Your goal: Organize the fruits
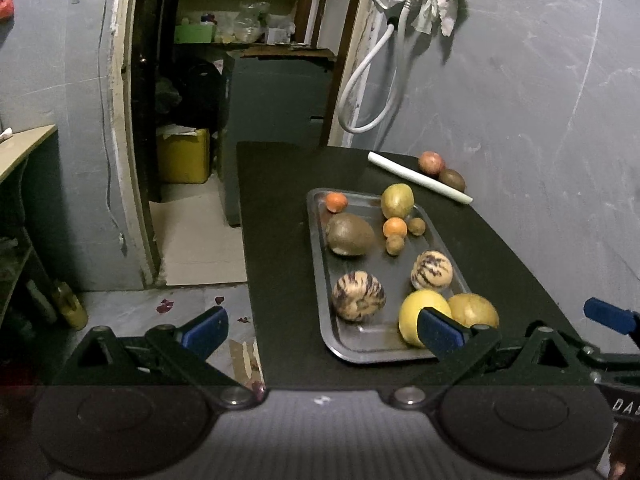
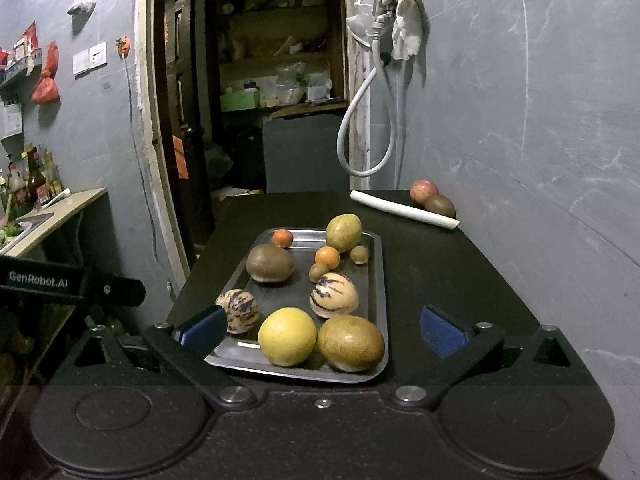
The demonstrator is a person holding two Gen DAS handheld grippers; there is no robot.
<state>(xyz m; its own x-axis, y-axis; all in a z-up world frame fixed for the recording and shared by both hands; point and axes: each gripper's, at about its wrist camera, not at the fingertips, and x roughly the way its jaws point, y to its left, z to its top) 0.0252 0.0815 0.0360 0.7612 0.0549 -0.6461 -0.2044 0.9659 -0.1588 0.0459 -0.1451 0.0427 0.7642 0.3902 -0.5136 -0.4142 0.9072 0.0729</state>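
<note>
Fruit is gathered mostly on the metal tray (image 2: pixel 378 280), which is set on the black table (image 2: pixel 460 280). Ten pieces are counted there: a yellow round fruit (image 2: pixel 287 336) and a brownish-green one (image 2: pixel 351 343) at the near end, two striped melons (image 2: pixel 333 294) (image 2: pixel 239 309) behind them, a large brown fruit (image 2: pixel 269 263), a green-yellow one (image 2: pixel 343 233) at the far end, two small oranges (image 2: pixel 327 257) (image 2: pixel 282 237) and two small brown fruits (image 2: pixel 319 271) (image 2: pixel 359 254).

Two pieces are left off the tray: a red apple (image 2: pixel 423 191) and a dark brown fruit (image 2: pixel 439 205), both lying at the far right corner of the table, just behind a white roll (image 2: pixel 404 209) and near the wall.

The task is judged to be well advanced, with only those two pieces apparently still to be brought over; whether a finer sorting by kind is wanted cannot be told.

Nothing is held by either tool. The right gripper (image 2: pixel 320 330) is spread wide, with the near end of the tray framed between its blue pads (image 2: pixel 202 328). The left gripper (image 1: pixel 320 330) is likewise spread and is held at the near left corner of the table, its right pad overlapping the yellow fruit in view, though contact cannot be confirmed.
</note>
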